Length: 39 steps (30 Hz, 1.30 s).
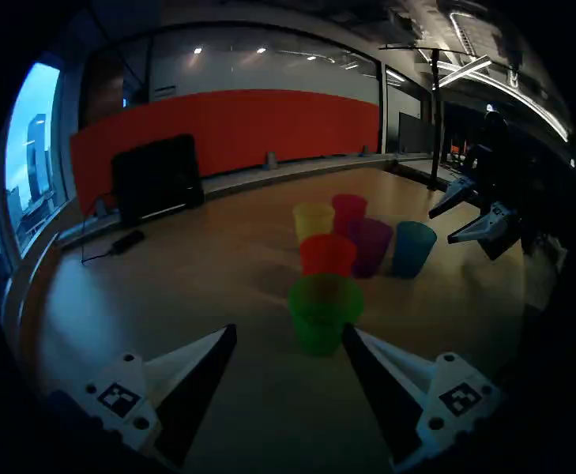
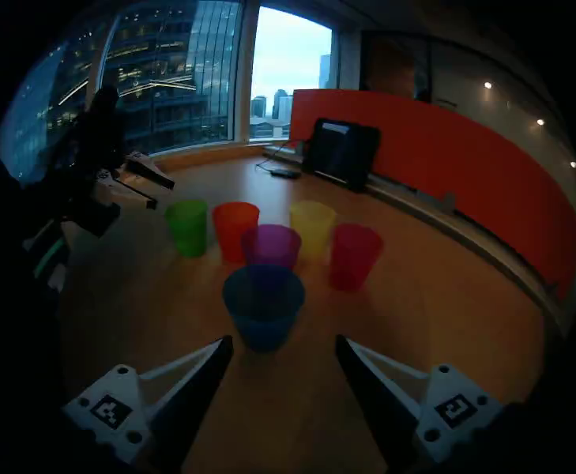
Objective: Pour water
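So in the left gripper view, going left to right: a window (image 1: 31, 158) with city towers outside, then a black monitor (image 1: 157, 178) standing at the back of the wooden counter (image 1: 169, 276) in front of a red wall (image 1: 232, 130). The left hand-held gripper (image 1: 288, 328) has its fingers spread wide and nothing pinched between them. The green cup (image 1: 325, 312) sits just ahead of the tips, closer to the right-side finger. Lined up behind it is the orange cup (image 1: 328, 254), then the yellow cup (image 1: 313, 220). Next over are the pink cup (image 1: 349, 212), the purple cup (image 1: 372, 245) and the blue cup (image 1: 412, 248), all upright and bunched close together. Just right of the blue cup, the right hand-held gripper (image 1: 442, 227) hangs over the counter with its fingers apart, not touching any cup.

The right gripper view shows the same cluster from the other end. The left hand-held gripper is off to the left by the green cup. Then come orange, purple with blue right in front of it, yellow and pink. Blue sits just ahead of the right gripper's spread fingers, roughly centred between them.

All six cups are see-through plastic, but the light is pretty dim. There's honestly no telling whether any of them has water in it.
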{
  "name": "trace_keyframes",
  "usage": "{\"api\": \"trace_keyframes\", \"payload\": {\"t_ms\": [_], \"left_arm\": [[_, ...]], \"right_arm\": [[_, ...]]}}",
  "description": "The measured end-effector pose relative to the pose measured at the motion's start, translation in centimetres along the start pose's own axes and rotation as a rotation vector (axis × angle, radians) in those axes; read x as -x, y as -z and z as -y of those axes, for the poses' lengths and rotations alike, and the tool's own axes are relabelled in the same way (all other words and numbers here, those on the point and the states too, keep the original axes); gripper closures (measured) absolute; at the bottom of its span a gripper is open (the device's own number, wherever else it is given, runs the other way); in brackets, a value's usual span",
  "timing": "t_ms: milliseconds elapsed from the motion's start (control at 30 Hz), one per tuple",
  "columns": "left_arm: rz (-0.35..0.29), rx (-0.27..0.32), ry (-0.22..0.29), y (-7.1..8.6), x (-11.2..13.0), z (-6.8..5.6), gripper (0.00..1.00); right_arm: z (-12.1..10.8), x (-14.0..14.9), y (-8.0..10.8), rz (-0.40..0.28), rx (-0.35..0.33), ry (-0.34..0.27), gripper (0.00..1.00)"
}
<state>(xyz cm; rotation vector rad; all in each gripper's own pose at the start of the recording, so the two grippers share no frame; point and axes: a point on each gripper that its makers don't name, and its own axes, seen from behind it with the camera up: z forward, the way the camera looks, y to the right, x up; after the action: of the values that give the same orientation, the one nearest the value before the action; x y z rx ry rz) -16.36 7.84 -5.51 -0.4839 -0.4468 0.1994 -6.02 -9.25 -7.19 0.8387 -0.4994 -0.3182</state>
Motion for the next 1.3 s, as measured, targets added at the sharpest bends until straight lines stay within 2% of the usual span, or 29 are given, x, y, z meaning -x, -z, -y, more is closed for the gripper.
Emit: {"api": "trace_keyframes", "payload": {"t_ms": [200, 600, 967, 1300], "left_arm": [[-0.038, -0.107, -0.005, 1.3, -0.4, 1.9, 0.01], [-0.23, -0.27, 0.005, 4.2, -4.7, 4.2, 0.01], [-0.362, -0.352, 0.089, 5.1, -7.4, 4.6, 0.01], [-0.45, -0.415, 0.112, 6.2, -9.6, 4.8, 0.01]], "right_arm": [[-1.3, -0.1, 2.1, -0.033, 0.075, -0.029, 0.0], [-4.5, -4.2, 5.5, -0.209, 0.306, -0.067, 0.0], [-7.9, -8.3, 7.6, -0.368, 0.545, -0.095, 0.0], [-11.0, -10.5, 10.8, -0.511, 0.773, -0.19, 0.0]]}}
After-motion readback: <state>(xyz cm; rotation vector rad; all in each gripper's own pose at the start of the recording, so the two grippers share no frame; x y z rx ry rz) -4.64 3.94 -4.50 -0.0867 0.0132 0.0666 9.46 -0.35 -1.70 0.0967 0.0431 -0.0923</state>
